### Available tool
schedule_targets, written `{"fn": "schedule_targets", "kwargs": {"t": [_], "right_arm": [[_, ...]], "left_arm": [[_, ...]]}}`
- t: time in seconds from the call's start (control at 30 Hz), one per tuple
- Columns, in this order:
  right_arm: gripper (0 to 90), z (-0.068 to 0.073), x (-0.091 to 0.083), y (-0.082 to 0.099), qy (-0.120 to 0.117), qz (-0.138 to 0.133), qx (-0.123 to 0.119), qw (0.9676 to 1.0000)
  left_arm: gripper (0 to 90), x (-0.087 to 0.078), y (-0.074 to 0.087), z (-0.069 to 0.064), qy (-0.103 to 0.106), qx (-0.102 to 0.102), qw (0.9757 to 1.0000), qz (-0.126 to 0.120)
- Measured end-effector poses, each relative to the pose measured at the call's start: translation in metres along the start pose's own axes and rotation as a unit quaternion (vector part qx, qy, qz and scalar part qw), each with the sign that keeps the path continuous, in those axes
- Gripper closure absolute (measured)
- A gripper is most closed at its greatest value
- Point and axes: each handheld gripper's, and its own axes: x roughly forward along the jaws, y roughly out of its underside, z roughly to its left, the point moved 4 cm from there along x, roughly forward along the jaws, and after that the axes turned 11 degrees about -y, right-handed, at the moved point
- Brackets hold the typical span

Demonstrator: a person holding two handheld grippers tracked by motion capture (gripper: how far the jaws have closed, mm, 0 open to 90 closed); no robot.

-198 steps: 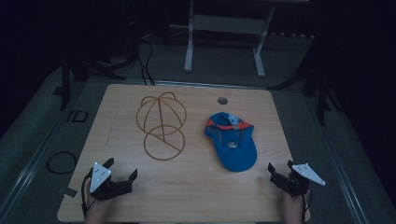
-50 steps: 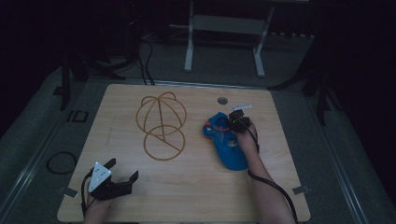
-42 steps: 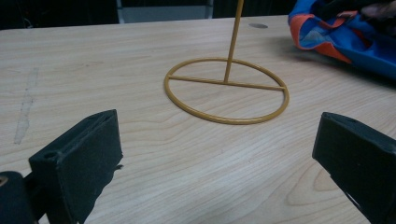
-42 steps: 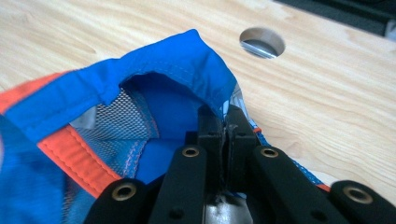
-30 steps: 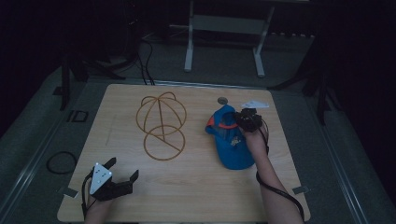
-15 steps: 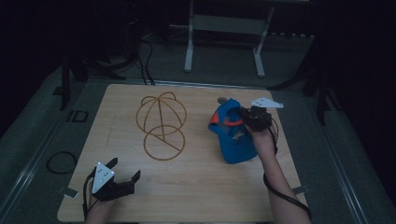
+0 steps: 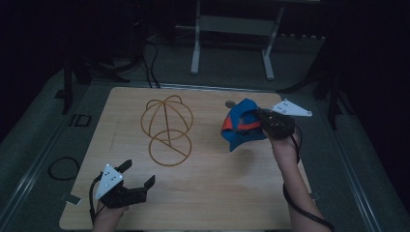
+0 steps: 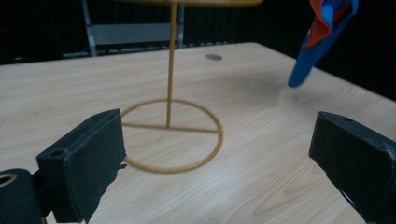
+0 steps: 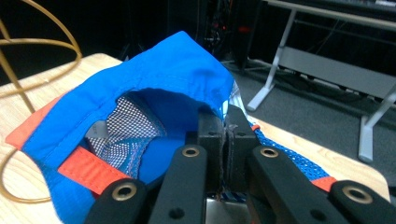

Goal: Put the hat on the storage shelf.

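Cap (image 7: 241, 124) hung soft and light at three o'clock; right hand-held gripper (image 9: 226, 135) pinched its rim, left hand-held gripper (image 7: 137, 177) gaped empty.

Blue-and-orange cap (image 7: 241, 124) hangs crumpled above the table's right side.

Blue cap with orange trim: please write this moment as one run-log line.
right gripper: shut on blue cap with orange trim, held above table | left gripper: open, holding nothing | golden wire stand: bare
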Motion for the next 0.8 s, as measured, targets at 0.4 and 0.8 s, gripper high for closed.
{"fn": "schedule_targets", "kwargs": {"t": [0.4,0.8], "right_arm": [[87.6,0.03,-0.018,-0.009,-0.023,-0.031,-0.011,0.9992],[87.5,0.06,-0.023,-0.017,-0.034,-0.045,-0.043,0.9975]], "left_arm": [[4.9,-0.005,-0.054,-0.029,0.05,0.035,0.998,0.018],[9.4,0.006,-0.105,-0.075,0.1,0.071,0.9924,-0.003]]}}
